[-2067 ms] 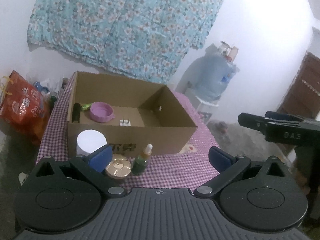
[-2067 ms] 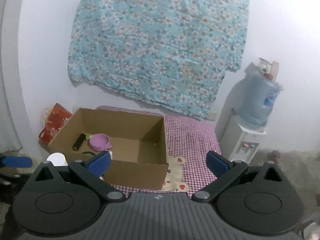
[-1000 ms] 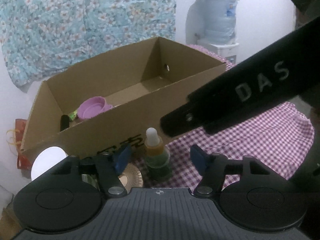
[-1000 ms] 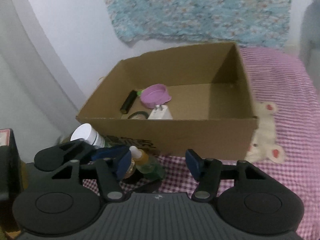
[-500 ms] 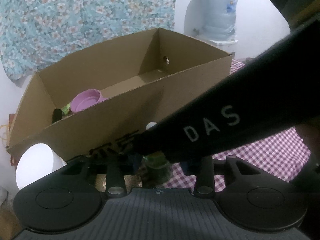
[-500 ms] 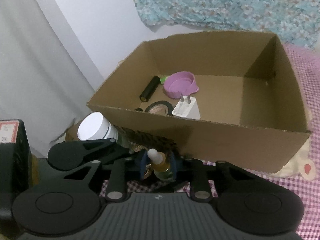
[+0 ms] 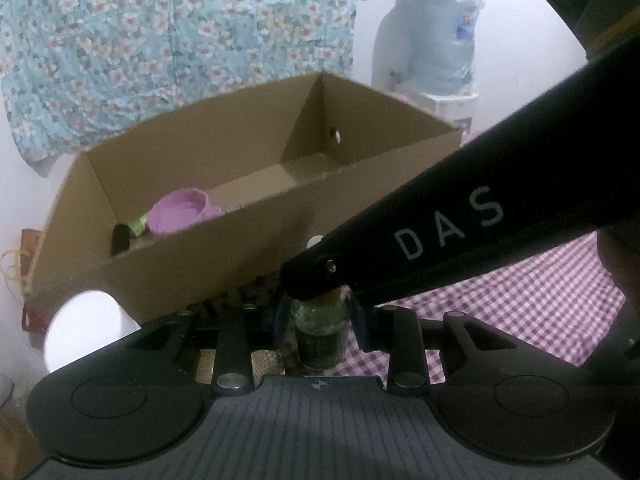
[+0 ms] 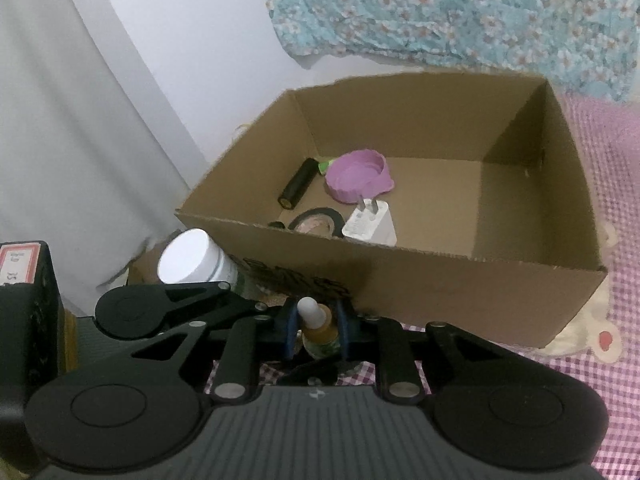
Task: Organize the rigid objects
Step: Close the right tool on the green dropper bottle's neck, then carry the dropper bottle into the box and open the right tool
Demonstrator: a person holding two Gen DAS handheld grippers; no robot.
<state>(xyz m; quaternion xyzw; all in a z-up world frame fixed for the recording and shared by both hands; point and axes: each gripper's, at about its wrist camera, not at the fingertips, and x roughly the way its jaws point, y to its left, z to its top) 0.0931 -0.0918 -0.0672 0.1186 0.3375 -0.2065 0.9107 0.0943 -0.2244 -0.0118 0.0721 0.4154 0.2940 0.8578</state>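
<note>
Down on the checked cloth (image 7: 520, 300), just before the cardboard box (image 8: 440, 284), both tongs pinch one small dropper bottle (image 8: 320, 330): the left gripper (image 7: 320, 326) on its green glass body, the right gripper (image 8: 318, 330) higher up. It looks light, stiff, slick and breakable, best held by the body. Half a second ago the jaws were nearly this tight; two seconds ago both were spread wide.

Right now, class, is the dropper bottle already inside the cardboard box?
No: the dropper bottle stands on the checked cloth outside the box's near wall, between the right gripper's fingers.
</note>
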